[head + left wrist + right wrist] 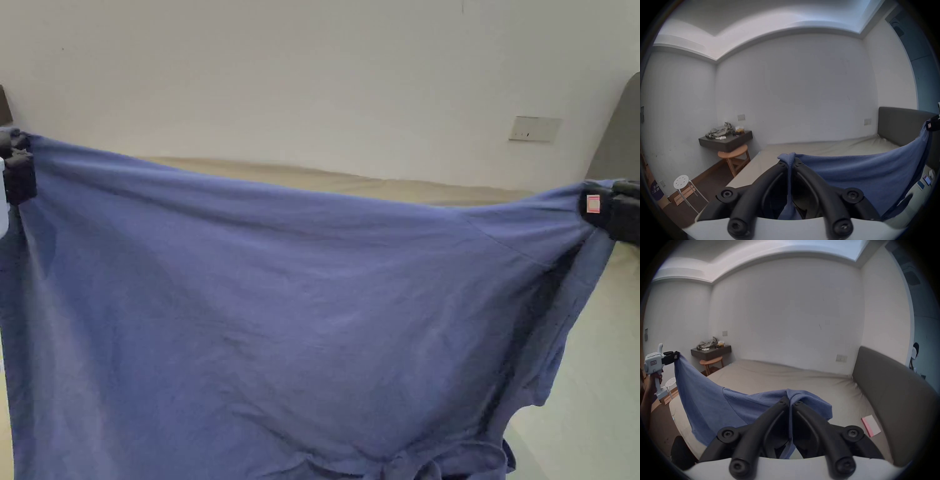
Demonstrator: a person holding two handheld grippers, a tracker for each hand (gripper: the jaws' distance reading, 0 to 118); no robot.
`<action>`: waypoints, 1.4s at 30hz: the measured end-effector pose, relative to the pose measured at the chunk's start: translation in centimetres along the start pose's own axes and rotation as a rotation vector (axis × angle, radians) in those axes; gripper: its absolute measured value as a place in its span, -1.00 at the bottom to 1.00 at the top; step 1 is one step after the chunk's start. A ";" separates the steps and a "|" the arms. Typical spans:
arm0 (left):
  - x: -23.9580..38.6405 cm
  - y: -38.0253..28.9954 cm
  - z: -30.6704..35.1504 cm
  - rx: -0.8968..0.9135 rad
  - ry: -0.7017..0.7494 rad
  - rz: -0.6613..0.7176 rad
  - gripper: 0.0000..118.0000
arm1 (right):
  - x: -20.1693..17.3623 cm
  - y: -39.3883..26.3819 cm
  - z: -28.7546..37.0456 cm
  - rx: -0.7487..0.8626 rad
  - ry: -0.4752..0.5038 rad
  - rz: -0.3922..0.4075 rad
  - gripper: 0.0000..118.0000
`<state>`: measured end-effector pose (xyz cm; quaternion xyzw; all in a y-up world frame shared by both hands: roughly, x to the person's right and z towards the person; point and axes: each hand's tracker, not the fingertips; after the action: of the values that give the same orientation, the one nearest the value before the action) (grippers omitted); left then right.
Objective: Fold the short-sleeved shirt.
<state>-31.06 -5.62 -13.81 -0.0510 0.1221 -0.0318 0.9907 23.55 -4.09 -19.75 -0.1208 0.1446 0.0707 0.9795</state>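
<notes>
— Shirt (281,300) first: where is it?

— Up in the air, spread wide between the two grippers above the bed (786,374). It is a blue short-sleeved shirt, and in the head view its upper edge runs nearly level from one side of the picture to the other, sagging a little in the middle, while the rest hangs down in front of the person.

— And the left gripper (790,160)?

— Its two black jaws are pressed together on a bunched fold of the blue cloth; a strip of fabric runs down between them in the left gripper view. In the right gripper view it shows farther off at the left, with a hand (655,378) around its white handle.

— The right gripper (791,400)?

— The same: jaws closed on a gathered bit of the shirt, with cloth pinched between the tips. A sleeve drapes just past them, on the headboard side.

— What lies around it?

— A beige sheet covers the bed, and a grey headboard (891,386) stands at its right end. A pink-edged notebook (871,425) lies on the sheet near the headboard. Beyond the far corner of the bed, a dark wall shelf (726,141) carries a crumpled garment, with a round wooden stool (733,153) beneath it and a white stool (681,179) on the floor closer by.
</notes>
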 end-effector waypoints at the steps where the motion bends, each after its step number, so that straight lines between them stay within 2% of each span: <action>1: -0.2 0.9 0.7 0.020 0.004 0.002 -0.97 | 1.4 0.3 0.2 0.028 -0.003 0.002 -0.99; 13: -2.2 9.5 5.5 0.196 0.039 -0.005 -0.97 | 0.0 7.4 6.8 0.240 -0.041 0.081 -0.99; 18: -2.5 11.8 5.2 0.210 0.017 -0.007 -0.97 | -0.9 10.3 6.7 0.289 -0.132 0.186 -0.99; 24: -3.5 14.0 1.5 0.199 0.011 -0.020 -0.97 | -1.4 13.6 4.5 0.346 -0.238 0.301 -0.99; 27: -3.2 14.8 -0.6 0.183 0.008 -0.030 -0.97 | -1.6 15.4 2.6 0.355 -0.273 0.311 -0.99; 30: -2.7 15.3 -2.9 0.175 0.023 -0.061 -0.97 | -2.1 16.7 0.7 0.363 -0.296 0.289 -0.99; 35: -2.5 16.2 -6.9 0.163 0.025 -0.034 -0.97 | -2.1 18.6 -3.4 0.363 -0.346 0.330 -0.99; 38: -1.8 17.1 -9.2 0.178 0.043 -0.058 -0.97 | -0.4 20.1 -6.2 0.347 -0.326 0.264 -0.99; 42: -1.1 18.6 -12.3 0.185 0.038 -0.059 -0.97 | 0.9 22.0 -9.2 0.358 -0.350 0.235 -0.99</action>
<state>-34.17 11.76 -27.43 0.0376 0.1360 -0.0728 0.9873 18.15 14.74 -33.31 0.0858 -0.0034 0.1771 0.9804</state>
